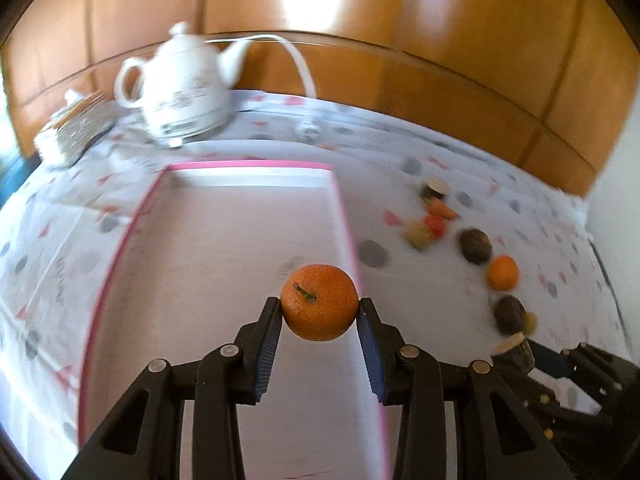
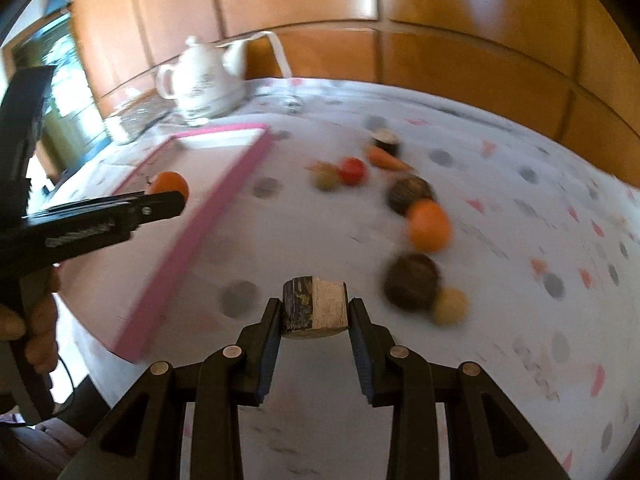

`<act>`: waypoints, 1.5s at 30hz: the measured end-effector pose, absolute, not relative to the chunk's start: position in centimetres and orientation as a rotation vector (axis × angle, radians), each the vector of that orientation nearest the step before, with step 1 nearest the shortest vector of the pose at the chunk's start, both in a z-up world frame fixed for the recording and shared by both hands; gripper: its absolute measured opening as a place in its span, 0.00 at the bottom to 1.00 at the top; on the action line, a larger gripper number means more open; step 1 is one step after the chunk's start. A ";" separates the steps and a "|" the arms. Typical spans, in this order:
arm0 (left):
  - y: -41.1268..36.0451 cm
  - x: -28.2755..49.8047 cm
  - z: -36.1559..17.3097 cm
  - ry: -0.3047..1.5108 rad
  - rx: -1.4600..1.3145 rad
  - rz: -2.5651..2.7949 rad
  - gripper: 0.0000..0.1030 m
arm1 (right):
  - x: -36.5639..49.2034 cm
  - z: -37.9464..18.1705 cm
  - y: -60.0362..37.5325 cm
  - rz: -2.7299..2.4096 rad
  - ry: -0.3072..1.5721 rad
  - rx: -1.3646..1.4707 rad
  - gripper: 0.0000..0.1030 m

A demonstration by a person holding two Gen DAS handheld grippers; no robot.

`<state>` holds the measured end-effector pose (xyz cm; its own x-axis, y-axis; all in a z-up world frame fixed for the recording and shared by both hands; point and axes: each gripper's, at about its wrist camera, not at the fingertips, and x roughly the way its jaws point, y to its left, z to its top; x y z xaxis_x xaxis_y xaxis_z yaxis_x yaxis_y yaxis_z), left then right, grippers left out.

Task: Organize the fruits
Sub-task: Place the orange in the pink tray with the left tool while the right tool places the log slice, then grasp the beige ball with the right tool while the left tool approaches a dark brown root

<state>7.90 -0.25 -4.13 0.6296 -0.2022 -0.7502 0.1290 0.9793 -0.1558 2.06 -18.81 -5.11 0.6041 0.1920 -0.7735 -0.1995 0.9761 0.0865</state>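
Right, what I have on my two feeds:
Left gripper [image 1: 319,307]: I have its fingers pinching an orange mandarin [image 1: 319,307], stem turned to about 10 o'clock, both pads pressed on its sides.
Mandarin's place: held above the pink-rimmed tray [image 1: 132,236], near the tray's right rim; I see no contact with the tray floor.
Right gripper [image 2: 314,309]: my fingers are clamped on a short dark piece with a pale cut face [image 2: 314,306], a toy slice of some kind; I cannot tell which food.
Slice's place: held over the patterned tablecloth [image 2: 520,208], at 4 o'clock from the tray's near corner in the right view.
Loose pieces on the cloth: a second orange fruit [image 2: 429,225] at 1 o'clock from my right fingers, with a dark round fruit [image 2: 410,193] touching it behind and another dark one [image 2: 412,282] nearer, just beside a small yellowish ball [image 2: 450,306].
Farther pieces: a carrot [image 2: 387,159], a red fruit [image 2: 353,171] and a pale one [image 2: 326,176], blurred.
Far end, 11 o'clock: a white teapot [image 1: 182,88] beyond the tray.
Left edge of the right view: a hand [image 2: 36,322] gripping the left tool's handle.
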 end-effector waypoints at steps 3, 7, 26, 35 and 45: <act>1.9 7.9 -4.1 0.853 -0.101 -0.127 0.38 | 2.9 -4.4 -16.5 0.286 0.881 -0.039 0.32; 4.8 7.8 -4.1 0.837 -0.112 -0.035 0.39 | 4.2 -3.6 -13.6 0.354 0.869 -0.056 0.32; 8.3 4.9 -3.2 0.782 -0.175 0.043 0.66 | 8.6 -2.5 -6.9 0.367 0.852 -0.053 0.43; 6.5 4.5 -3.4 0.796 -0.155 0.000 0.71 | 6.7 -3.4 -10.6 0.257 0.866 0.024 0.43; 3.4 4.0 -3.6 0.820 -0.132 -0.106 0.71 | 4.2 -4.3 -18.7 0.085 0.876 0.158 0.43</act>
